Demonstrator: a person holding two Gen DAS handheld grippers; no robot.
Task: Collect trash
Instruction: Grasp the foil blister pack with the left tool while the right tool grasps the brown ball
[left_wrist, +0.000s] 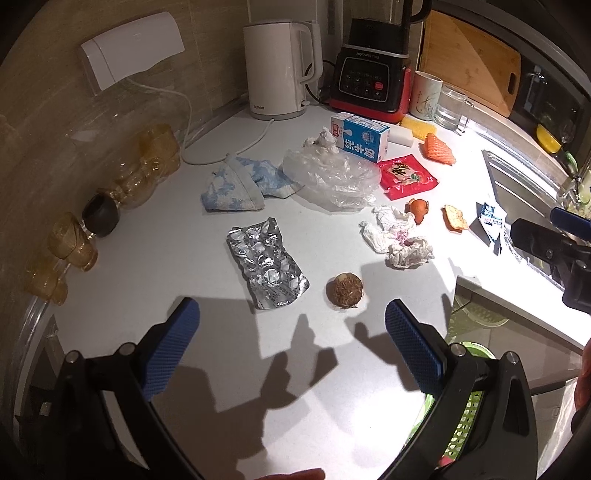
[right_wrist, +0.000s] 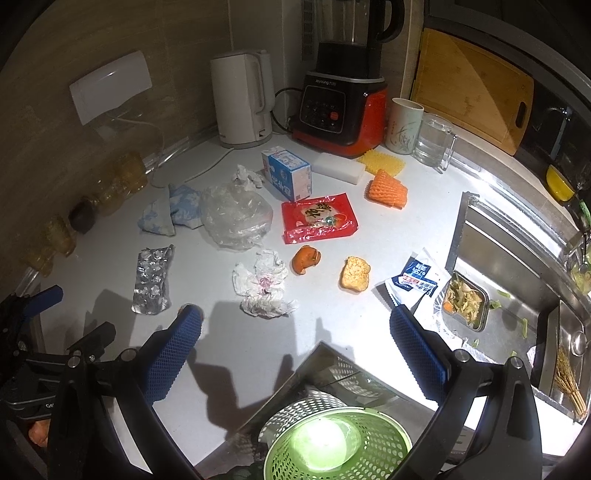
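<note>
While above the littered counter (left_wrist: 147, 258), both tongs, left (left_wrist: 291, 325) and right (right_wrist: 295, 332), apart, empty.

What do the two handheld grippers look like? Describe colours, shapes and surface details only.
The left gripper and right gripper match: black plastic frames with round silver pivot bolts, and two fingers faced with blue, diamond-textured rubber pads. No cables or markings are legible.

Red snack wrapper (right_wrist: 318, 218), blue-and-white milk carton (right_wrist: 287, 173), green perforated basket (right_wrist: 338, 439), silver blister pack (left_wrist: 266, 263).
</note>
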